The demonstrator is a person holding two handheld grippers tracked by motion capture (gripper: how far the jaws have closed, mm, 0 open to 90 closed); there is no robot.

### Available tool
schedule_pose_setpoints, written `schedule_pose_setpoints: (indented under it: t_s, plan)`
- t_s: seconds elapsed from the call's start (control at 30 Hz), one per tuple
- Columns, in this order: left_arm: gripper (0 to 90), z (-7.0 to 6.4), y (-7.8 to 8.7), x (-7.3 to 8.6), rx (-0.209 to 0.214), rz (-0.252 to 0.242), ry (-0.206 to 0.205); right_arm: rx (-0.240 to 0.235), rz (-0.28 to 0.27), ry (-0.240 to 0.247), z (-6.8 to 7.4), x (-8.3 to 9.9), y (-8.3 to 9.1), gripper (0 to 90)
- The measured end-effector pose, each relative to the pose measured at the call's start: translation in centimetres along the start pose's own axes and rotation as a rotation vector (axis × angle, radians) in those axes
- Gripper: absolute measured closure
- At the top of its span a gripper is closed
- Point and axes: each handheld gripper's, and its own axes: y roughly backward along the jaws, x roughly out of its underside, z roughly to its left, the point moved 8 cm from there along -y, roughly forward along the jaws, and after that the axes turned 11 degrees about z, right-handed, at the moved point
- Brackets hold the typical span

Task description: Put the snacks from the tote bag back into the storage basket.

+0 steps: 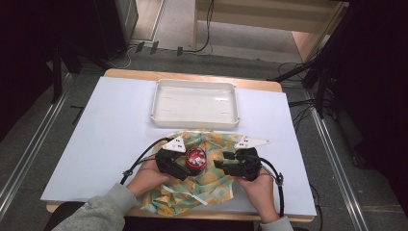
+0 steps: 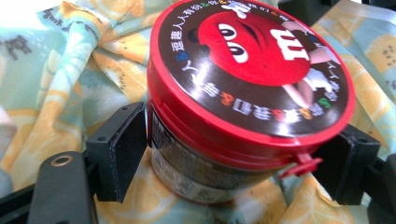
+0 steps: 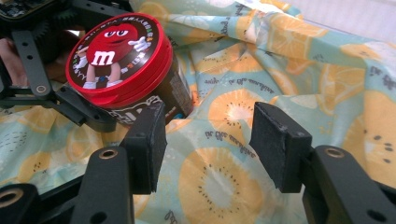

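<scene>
A round candy tub (image 1: pixel 195 158) (image 2: pixel 243 93) (image 3: pixel 122 65) with a red lid and dark body rests on a fruit-print cloth (image 1: pixel 214 182) (image 3: pixel 243 112) near the table's front edge. My left gripper (image 1: pixel 185 163) (image 2: pixel 233 154) is shut on the tub, one black pad pressed against each side of its body. My right gripper (image 1: pixel 222 160) (image 3: pixel 208 140) hovers over the cloth just right of the tub, open, with only cloth showing between its pads. The cloth is crumpled and spreads under both grippers.
A white rectangular tray (image 1: pixel 195 103) lies beyond the cloth at the table's far middle. The table (image 1: pixel 106 139) has a pale blue-white top with a wooden rim. Cables and dark stands sit on the floor around it.
</scene>
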Motion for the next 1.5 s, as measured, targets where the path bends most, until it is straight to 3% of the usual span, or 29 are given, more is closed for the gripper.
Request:
schedule_pose_setpoints:
  t_s: [0.2,0.43,0.5,0.6,0.87,1.17,1.5]
  plan:
    - [19.1,0.1,-0.4,-0.2,0.002,-0.008,-0.003,-0.003,0.005,0.004,0.1,0.0,-0.2,46.6]
    - [22.7,0.0,0.0,-0.3,-0.046,-0.014,-0.026,-0.002,0.007,0.003,0.0,0.0,-0.2,46.5]
    - [24.6,0.1,0.4,-0.5,-0.048,-0.02,-0.013,-0.004,0.006,0.004,0.0,0.0,-0.1,46.5]
    - [25.6,0.3,0.7,-0.6,-0.019,-0.028,0.024,-0.003,0.002,0.001,0.0,0.0,-0.1,46.6]
    - [25.8,0.0,1.0,-0.6,-0.018,0.011,0.028,-0.006,0.0,0.004,0.0,0.0,-0.1,46.2]
    - [25.9,-0.2,2.4,-1.2,-0.018,-0.015,0.053,-0.009,0.005,0.013,0.1,0.0,-0.2,46.1]
    - [25.9,-0.3,4.5,-1.1,-0.042,-0.011,0.092,-0.01,0.002,0.025,0.2,0.0,-0.1,46.2]
